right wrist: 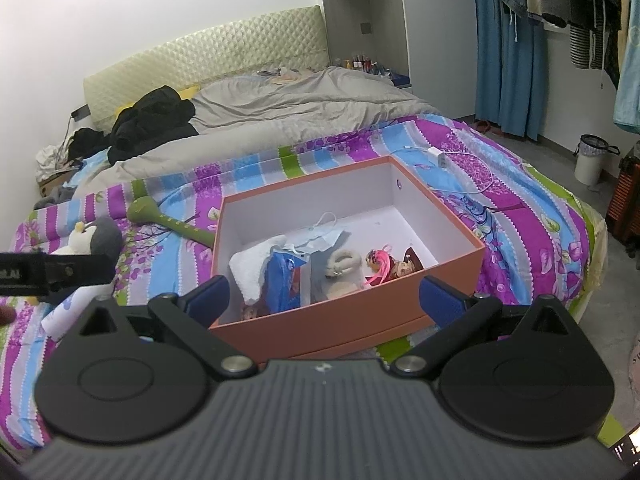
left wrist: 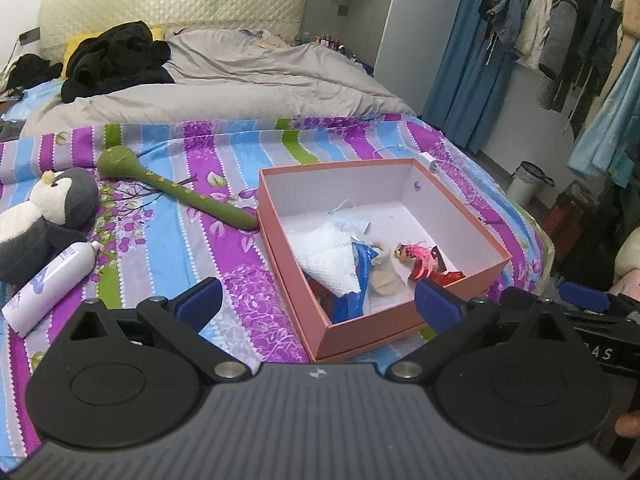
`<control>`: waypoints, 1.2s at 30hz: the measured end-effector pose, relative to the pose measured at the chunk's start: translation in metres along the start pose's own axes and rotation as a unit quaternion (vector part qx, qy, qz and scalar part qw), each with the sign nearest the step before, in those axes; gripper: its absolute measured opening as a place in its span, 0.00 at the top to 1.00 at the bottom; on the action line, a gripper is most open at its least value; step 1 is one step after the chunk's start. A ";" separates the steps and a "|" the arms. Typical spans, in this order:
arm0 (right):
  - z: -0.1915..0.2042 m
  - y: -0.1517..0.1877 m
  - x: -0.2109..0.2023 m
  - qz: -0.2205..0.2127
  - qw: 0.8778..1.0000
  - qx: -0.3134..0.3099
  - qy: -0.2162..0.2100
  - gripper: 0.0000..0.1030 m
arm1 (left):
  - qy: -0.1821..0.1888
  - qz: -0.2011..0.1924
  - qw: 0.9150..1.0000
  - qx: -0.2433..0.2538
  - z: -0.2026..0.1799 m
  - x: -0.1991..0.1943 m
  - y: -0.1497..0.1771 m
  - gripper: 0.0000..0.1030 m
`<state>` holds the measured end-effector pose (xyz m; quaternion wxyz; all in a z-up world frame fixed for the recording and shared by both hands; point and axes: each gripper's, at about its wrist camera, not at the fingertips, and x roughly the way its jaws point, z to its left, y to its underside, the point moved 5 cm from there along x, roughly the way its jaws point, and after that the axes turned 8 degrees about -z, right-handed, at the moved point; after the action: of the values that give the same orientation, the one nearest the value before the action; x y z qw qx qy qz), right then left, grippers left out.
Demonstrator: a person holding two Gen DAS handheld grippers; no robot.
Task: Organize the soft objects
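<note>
Both grippers, left gripper [left wrist: 318, 300] and right gripper [right wrist: 324, 298], hang released and empty above the orange box [left wrist: 404, 322], likely to collect the penguin plush [left wrist: 44, 216] lying left on the bed [left wrist: 168, 248].

White wall [right wrist: 160, 20], quilted headboard [left wrist: 172, 4], grey wardrobe [right wrist: 436, 40], blue curtain [right wrist: 504, 60], grey floor [right wrist: 560, 152]

Both wrist views look down, close, sharing the orange box [left wrist: 400, 332] [right wrist: 320, 332].
</note>
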<state>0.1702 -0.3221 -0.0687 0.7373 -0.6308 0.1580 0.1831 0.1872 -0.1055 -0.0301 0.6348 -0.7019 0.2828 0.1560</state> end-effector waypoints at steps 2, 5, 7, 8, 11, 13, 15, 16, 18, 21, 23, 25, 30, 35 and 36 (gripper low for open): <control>0.000 0.000 0.000 0.000 1.000 0.000 -0.001 0.00 | 0.001 -0.001 1.000 -0.001 0.000 0.000 0.000 0.00; 0.000 0.000 0.001 0.003 1.000 0.004 -0.004 0.00 | 0.000 -0.001 1.000 -0.001 0.000 -0.001 0.001 0.00; 0.001 -0.001 0.000 0.003 1.000 0.006 -0.004 0.00 | -0.001 0.000 1.000 0.000 0.000 -0.001 0.001 0.00; 0.001 0.000 0.000 0.003 1.000 0.005 -0.003 0.00 | -0.002 0.000 1.000 0.000 0.001 -0.001 0.001 0.00; 0.002 0.000 0.000 0.003 1.000 0.003 -0.002 0.00 | -0.002 0.000 1.000 -0.001 0.001 -0.002 0.001 0.00; 0.002 0.000 0.000 0.003 1.000 0.003 -0.002 0.00 | -0.002 0.000 1.000 -0.001 0.001 -0.001 0.001 0.00; 0.002 0.001 0.000 0.004 1.000 0.003 -0.002 0.00 | -0.002 0.001 1.000 0.001 0.001 -0.002 0.001 0.00; 0.002 0.001 0.000 0.003 1.000 0.003 -0.002 0.00 | -0.002 0.000 1.000 0.000 0.001 -0.002 0.001 0.00; 0.002 0.001 0.000 0.004 1.000 0.003 -0.001 0.00 | -0.001 0.000 1.000 0.001 0.002 -0.002 0.002 0.00; 0.002 0.001 0.000 0.004 1.000 0.003 -0.002 0.00 | 0.000 0.000 1.000 0.002 0.001 -0.003 0.003 0.00; 0.001 0.002 0.000 0.004 1.000 0.003 -0.002 0.00 | 0.000 0.000 1.000 0.002 0.001 -0.003 0.004 0.00; 0.002 0.002 0.000 0.004 1.000 0.003 -0.002 0.00 | 0.000 0.000 1.000 0.001 0.000 -0.003 0.003 0.00; 0.001 0.002 0.000 0.004 1.000 0.004 -0.002 0.00 | 0.001 0.000 1.000 0.002 0.000 -0.003 0.005 0.00; 0.002 0.002 0.000 0.004 1.000 0.003 -0.001 0.00 | 0.006 0.003 1.000 -0.002 -0.001 -0.002 0.006 0.00; 0.002 0.002 0.000 0.004 1.000 0.004 -0.002 0.00 | 0.005 0.003 1.000 -0.001 -0.001 -0.002 0.006 0.00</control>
<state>0.1694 -0.3203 -0.0703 0.7391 -0.6271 0.1601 0.1866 0.1820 -0.1064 -0.0334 0.6322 -0.7024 0.2879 0.1548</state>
